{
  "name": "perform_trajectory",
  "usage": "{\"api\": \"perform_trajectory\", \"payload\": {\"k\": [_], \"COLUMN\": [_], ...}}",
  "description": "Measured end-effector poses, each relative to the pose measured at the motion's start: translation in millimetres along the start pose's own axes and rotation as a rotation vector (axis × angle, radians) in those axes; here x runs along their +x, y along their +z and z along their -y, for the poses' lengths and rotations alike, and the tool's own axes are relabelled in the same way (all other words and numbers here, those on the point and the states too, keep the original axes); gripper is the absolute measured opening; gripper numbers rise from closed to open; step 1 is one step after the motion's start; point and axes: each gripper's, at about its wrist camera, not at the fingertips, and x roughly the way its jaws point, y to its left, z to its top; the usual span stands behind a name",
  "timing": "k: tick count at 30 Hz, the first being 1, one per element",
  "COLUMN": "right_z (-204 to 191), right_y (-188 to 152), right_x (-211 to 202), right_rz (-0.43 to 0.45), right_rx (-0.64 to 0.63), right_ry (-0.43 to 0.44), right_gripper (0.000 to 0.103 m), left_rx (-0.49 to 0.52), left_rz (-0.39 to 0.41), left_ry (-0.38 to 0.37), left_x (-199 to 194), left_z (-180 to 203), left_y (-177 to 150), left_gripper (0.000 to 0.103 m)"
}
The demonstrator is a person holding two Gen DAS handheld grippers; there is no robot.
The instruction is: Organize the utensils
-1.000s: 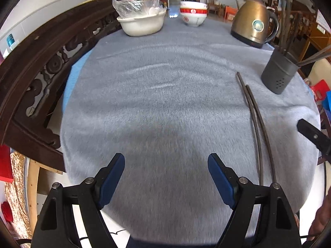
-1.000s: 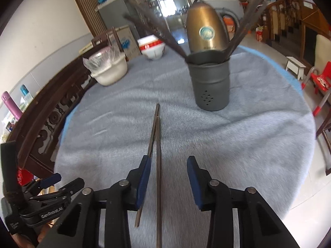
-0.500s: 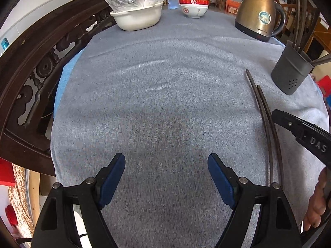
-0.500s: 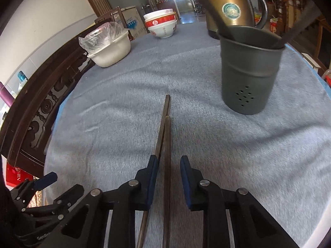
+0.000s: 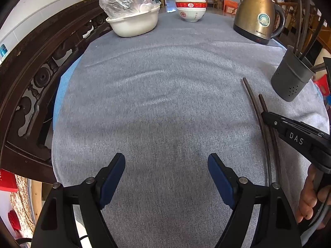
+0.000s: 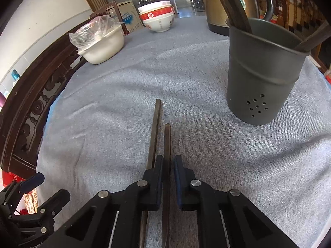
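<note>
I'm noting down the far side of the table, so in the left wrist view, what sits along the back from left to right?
Bag-covered white basin → stacked red and white bowls → brass kettle → grey utensil holder.

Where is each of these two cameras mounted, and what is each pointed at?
Left wrist: on the open left gripper, looking down at the grey tablecloth; a hand shows.
Right wrist: on the right gripper, shut on one chopstick, facing the utensil holder.
Shared: holder, kettle, bowls, both chopsticks.
</note>
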Motion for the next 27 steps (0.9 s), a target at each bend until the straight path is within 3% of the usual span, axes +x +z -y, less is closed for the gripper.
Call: {"api": "perform_trajectory", "payload": {"k": [14,22,27], "right_z": [40,50,58], "right_y": [-6,-7,-8], "right_x": [-21,-19,-19], "right_rz": [0.052,0.067,0.08], "right_rx": [0.101,0.133,0.157], "right_ry": [-0.031,-0.005,0.042], "right_gripper": [0.009,0.009,0.008], "left_rx": [0.047,0.097,0.107], "left_rz": [-0.019,-0.049,-0.057], "left_ry": [-0.011,-0.068,-0.066], "left_x": [6,19,29], "left_z": [19,45,56], "left_y": [14,50,70], "left_gripper": [0.083,0.083,0.083]}}
